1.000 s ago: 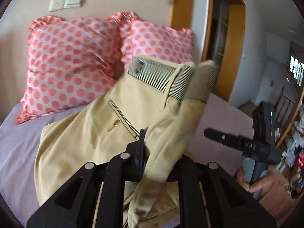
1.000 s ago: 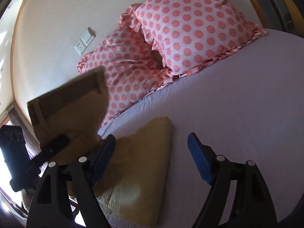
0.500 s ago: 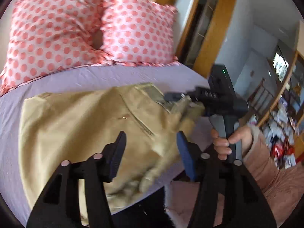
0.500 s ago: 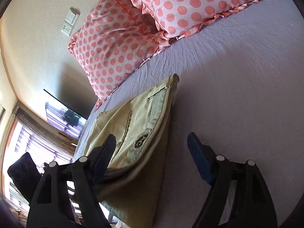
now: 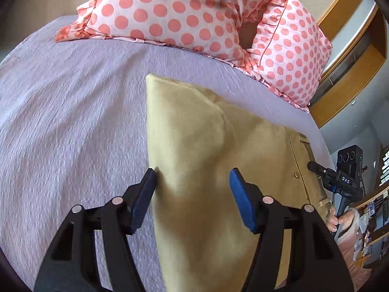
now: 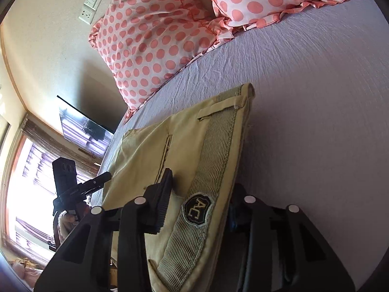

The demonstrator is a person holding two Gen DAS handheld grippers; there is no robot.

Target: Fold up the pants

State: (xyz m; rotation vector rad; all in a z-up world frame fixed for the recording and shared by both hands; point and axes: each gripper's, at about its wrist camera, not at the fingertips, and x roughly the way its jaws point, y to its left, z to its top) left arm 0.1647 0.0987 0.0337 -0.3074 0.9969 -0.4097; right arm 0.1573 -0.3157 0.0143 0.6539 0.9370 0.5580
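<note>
Left gripper (image 5: pixel 193 182) stands wide apart over the pants (image 5: pixel 218 160), holding nothing; its blue pads (image 5: pixel 239 199) straddle the near left part of the folded cloth, the left pad just at the cloth's left edge, the right pad above the tan surface; whether either pad touches the cloth cannot be told. Right gripper (image 6: pixel 199 194) is clamped narrow on the waistband (image 6: pixel 214 160) of the pants (image 6: pixel 155 150); one finger (image 6: pixel 163 194) lies on top of the tan fabric beside the striped band, the other sits under the folded edge, mostly hidden; a dark oval label (image 6: pixel 197 209) reading AC lies on the band just beside that grip.

Pants lie folded on the lilac bedsheet (image 5: pixel 73 121), a tan slab with its far corner pointing toward the polka-dot pillows (image 5: pixel 194 17); sheet shows between that corner and the pillows; a pocket seam and a small button (image 5: pixel 296 175) lie near the right edge of the pants, close to where the right gripper (image 5: pixel 340 180) shows from the left wrist view, held in a hand (image 5: pixel 336 216).

From the right wrist view, beyond the pants' far left side, the left gripper (image 6: pixel 82 185) shows against a bright window; wall sockets (image 6: pixel 92 3) sit on the wall left of the pillows (image 6: pixel 158 43), and a wooden door frame (image 5: pixel 352 73) stands to the right of the pillows in the left wrist view.
</note>
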